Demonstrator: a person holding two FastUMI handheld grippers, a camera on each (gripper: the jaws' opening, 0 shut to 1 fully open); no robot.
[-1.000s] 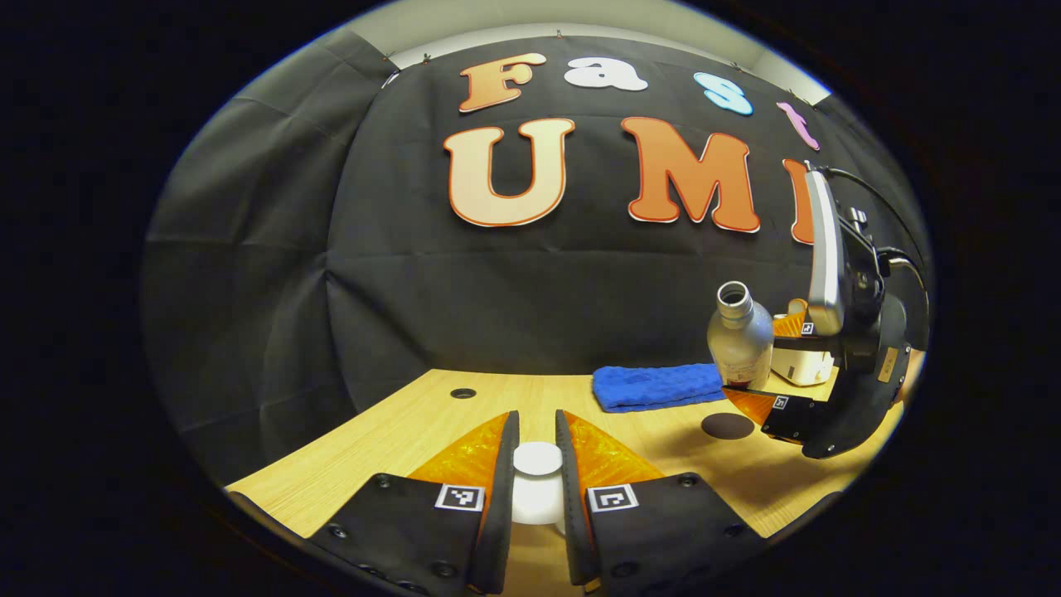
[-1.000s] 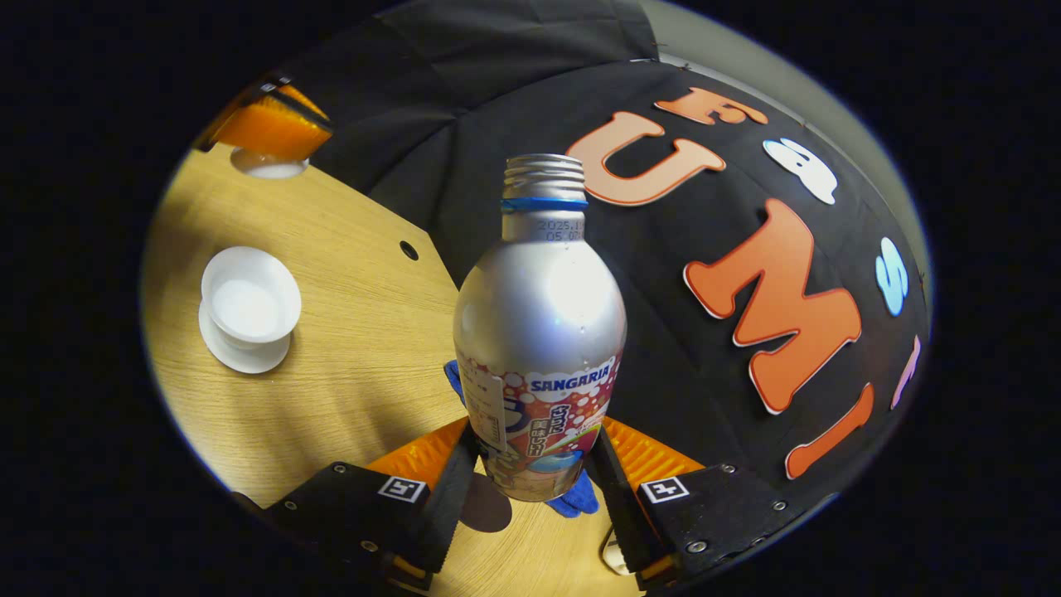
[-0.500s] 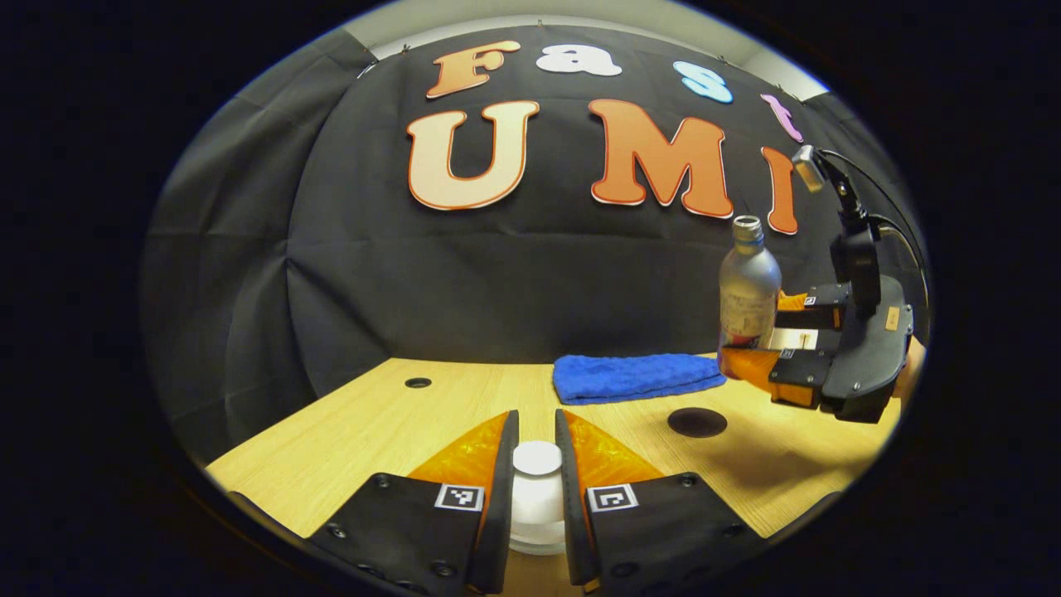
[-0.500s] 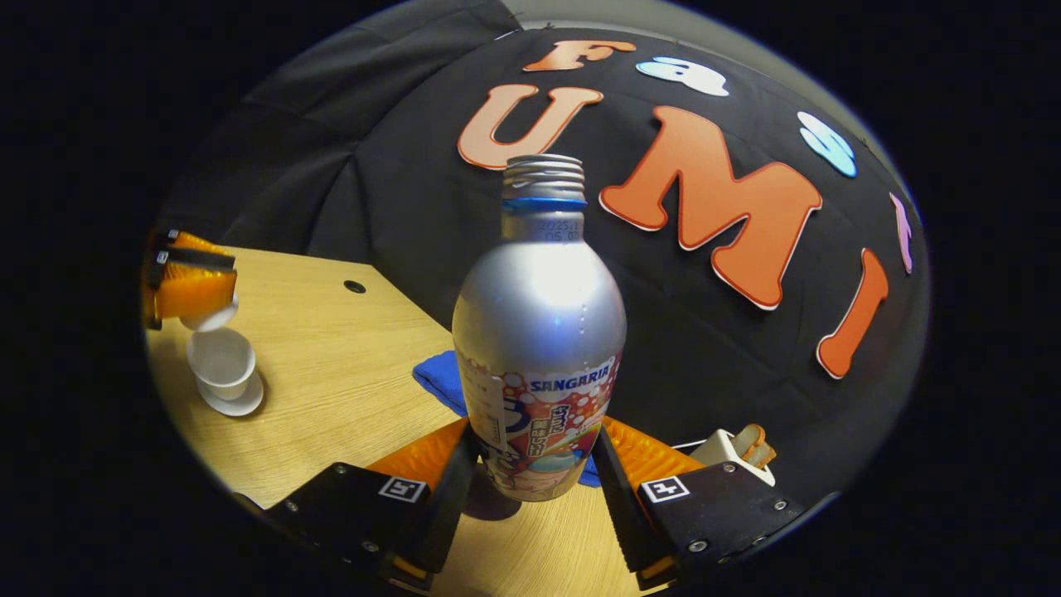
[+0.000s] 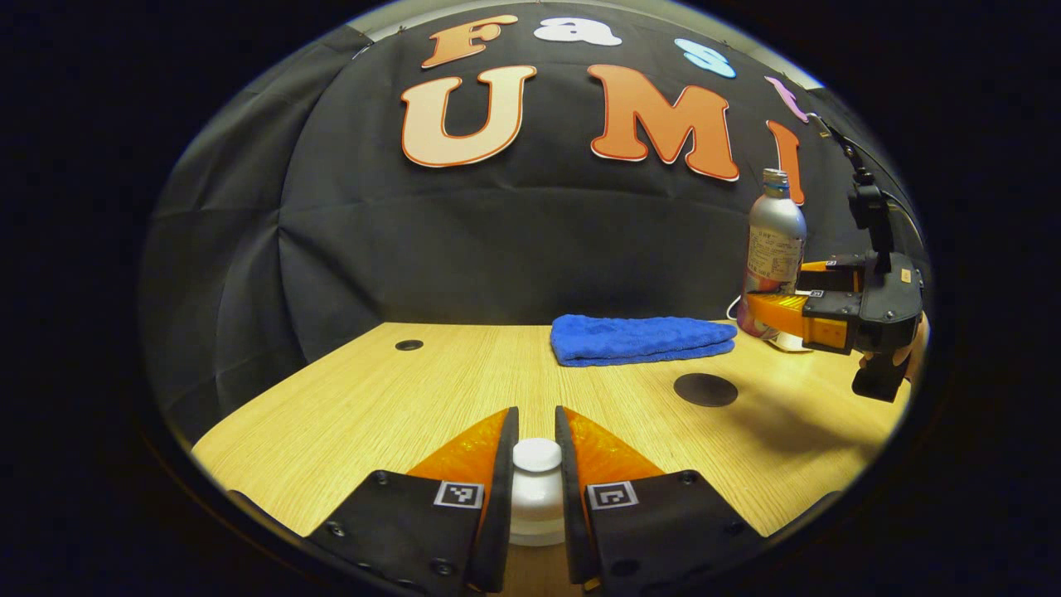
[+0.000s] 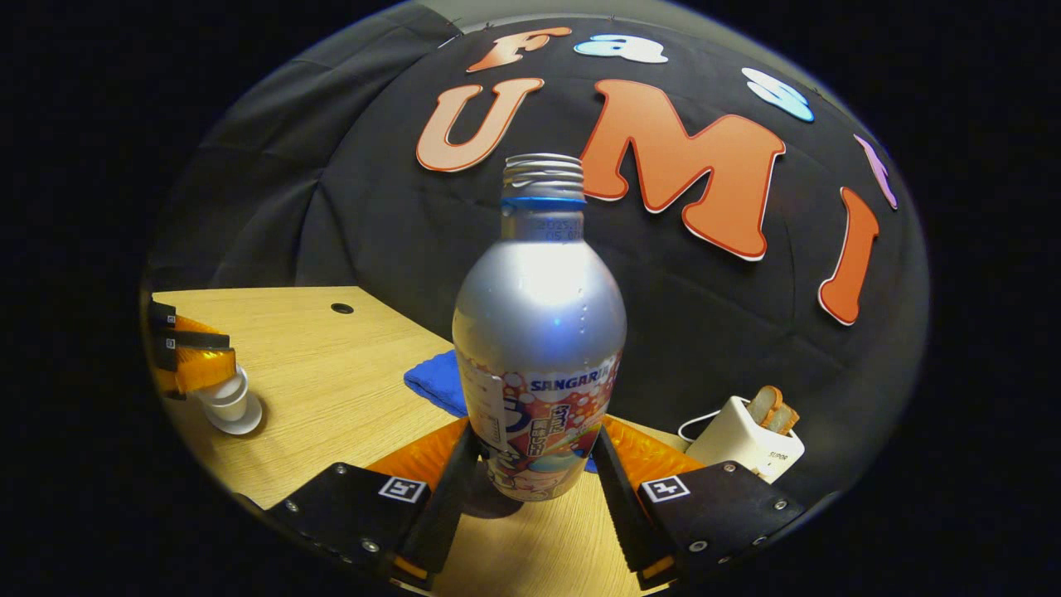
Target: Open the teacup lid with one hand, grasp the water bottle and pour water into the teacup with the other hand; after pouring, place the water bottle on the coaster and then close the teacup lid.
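Pouring looks finished; right gripper (image 6: 535,473) grips the upright water bottle (image 6: 539,332) above the coaster (image 5: 705,389); left gripper (image 5: 536,464) pinches the teacup lid (image 5: 536,454), still unreplaced.

Your silver water bottle (image 6: 539,332) stands upright and uncapped (printed label low on its body), raised off the desk (image 5: 398,398). The round black coaster (image 5: 705,389) lies bare. The white teacup lid (image 5: 537,485) sits pinched by its knob; the teacup (image 6: 232,404) stands on its saucer.

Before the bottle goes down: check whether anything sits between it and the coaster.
Nothing visible does. The water bottle is upright in the right gripper; the coaster lies bare on the table, the blue towel behind it.
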